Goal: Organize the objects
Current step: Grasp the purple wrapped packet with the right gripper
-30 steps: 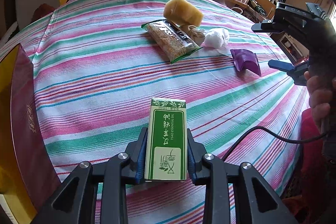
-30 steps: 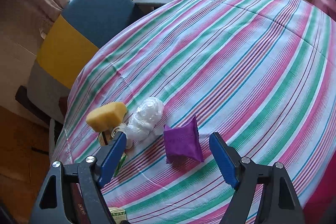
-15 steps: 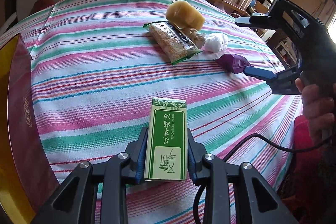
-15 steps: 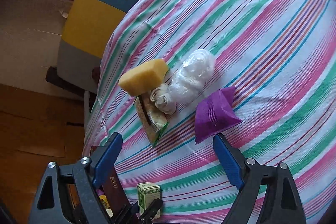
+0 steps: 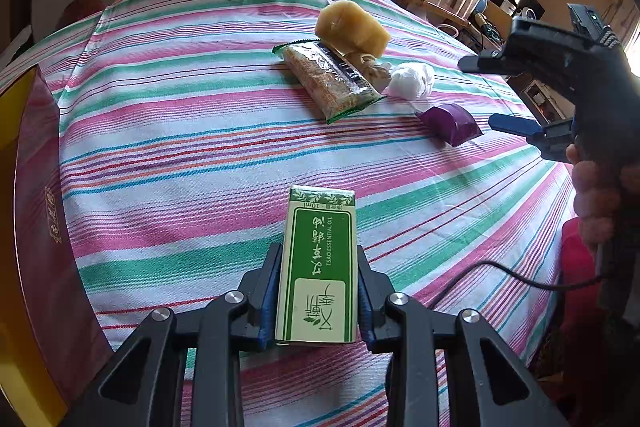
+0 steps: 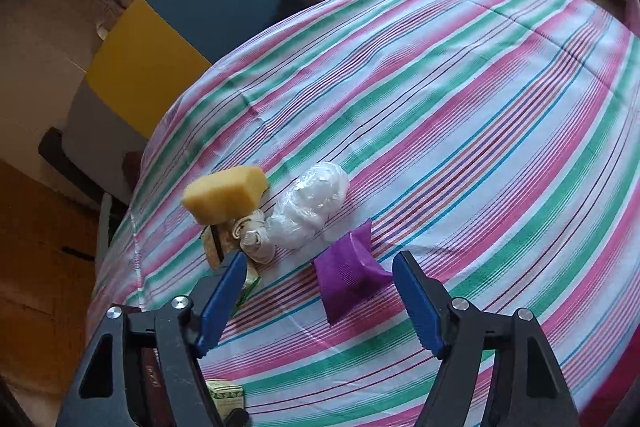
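Left claw (image 5: pixel 318 291) clamps the green box (image 5: pixel 319 269) above the counter's (image 5: pixel 168 155) near edge. Right claw (image 6: pixel 320 301), jaws just narrowing but apart, hangs over the purple pouch (image 6: pixel 348 275), which lies between its pads, untouched, beside the white bag (image 6: pixel 310 209) and sponge (image 6: pixel 224 195).

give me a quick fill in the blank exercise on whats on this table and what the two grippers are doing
1. The left gripper is shut on a ____ box of essential oil.
2. The yellow sponge rests on top of the ____ packet.
3. The right gripper has open jaws aimed at the ____ pouch, which they do not touch.

Missing words: green; snack; purple
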The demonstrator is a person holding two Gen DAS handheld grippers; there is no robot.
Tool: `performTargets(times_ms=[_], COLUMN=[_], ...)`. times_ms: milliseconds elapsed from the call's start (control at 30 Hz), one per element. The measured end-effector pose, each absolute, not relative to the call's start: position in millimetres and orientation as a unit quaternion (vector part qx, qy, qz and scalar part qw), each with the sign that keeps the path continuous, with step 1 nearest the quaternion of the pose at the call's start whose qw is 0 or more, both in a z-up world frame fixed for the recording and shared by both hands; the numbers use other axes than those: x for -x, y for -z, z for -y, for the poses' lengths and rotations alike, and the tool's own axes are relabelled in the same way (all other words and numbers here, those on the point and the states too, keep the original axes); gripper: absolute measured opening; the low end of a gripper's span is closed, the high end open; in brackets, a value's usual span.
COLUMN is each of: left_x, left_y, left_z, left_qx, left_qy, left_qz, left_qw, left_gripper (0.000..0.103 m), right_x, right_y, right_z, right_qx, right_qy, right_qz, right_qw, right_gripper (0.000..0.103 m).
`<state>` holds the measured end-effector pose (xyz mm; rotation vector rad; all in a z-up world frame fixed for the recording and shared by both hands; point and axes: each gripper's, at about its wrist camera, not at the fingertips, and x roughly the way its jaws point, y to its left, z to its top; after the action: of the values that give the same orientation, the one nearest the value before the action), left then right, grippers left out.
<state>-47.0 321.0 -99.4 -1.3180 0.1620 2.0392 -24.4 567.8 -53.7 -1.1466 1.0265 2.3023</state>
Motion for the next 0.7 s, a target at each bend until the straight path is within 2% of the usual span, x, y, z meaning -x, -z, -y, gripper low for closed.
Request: performTargets(times_ms=[100, 200, 367, 467, 533, 633, 667, 700], left_x=[47.2, 47.2, 47.1, 46.4, 46.0, 45.9, 45.6, 45.8], left_y=[99.7, 99.1, 99.4, 99.2, 98.7, 98.7, 98.7, 98.4], left_z=[-320.9, -319.5, -319.8, -320.1, -320.1, -320.0, -320.2, -319.7], left_qx=[0.508, 0.507, 0.507, 0.506, 0.505, 0.504, 0.503, 0.503], left_qy=[-0.786, -0.785, -0.785, -0.786, -0.786, -0.786, -0.787, -0.787], left_qz=[-0.062, -0.061, -0.061, -0.063, -0.063, -0.064, -0.065, -0.065], left_qw=[0.348, 0.35, 0.35, 0.351, 0.351, 0.351, 0.351, 0.351], left_gripper=[0.033, 0.033, 0.033, 0.033, 0.033, 0.033, 0.033, 0.033], right_x=[38.2, 49.7, 66.4, 68.2, 70.3, 71.9, 72.1, 73.1], right_y=[55.3, 64.9, 80.1, 84.6, 90.7, 95.3, 94.0, 93.8], right_z=[-554.0, -547.7, -540.5, -541.6, -542.5, -543.2, -541.5, -539.0], right_qx=[0.444, 0.473, 0.51, 0.52, 0.533, 0.541, 0.538, 0.539], right_qy=[-0.824, -0.827, -0.817, -0.811, -0.803, -0.8, -0.804, -0.806], right_qz=[-0.273, -0.199, -0.14, -0.133, -0.13, -0.138, -0.138, -0.137], right_qw=[0.221, 0.231, 0.23, 0.233, 0.231, 0.219, 0.212, 0.202], right_gripper=[0.066, 0.064, 0.064, 0.063, 0.051, 0.048, 0.035, 0.035])
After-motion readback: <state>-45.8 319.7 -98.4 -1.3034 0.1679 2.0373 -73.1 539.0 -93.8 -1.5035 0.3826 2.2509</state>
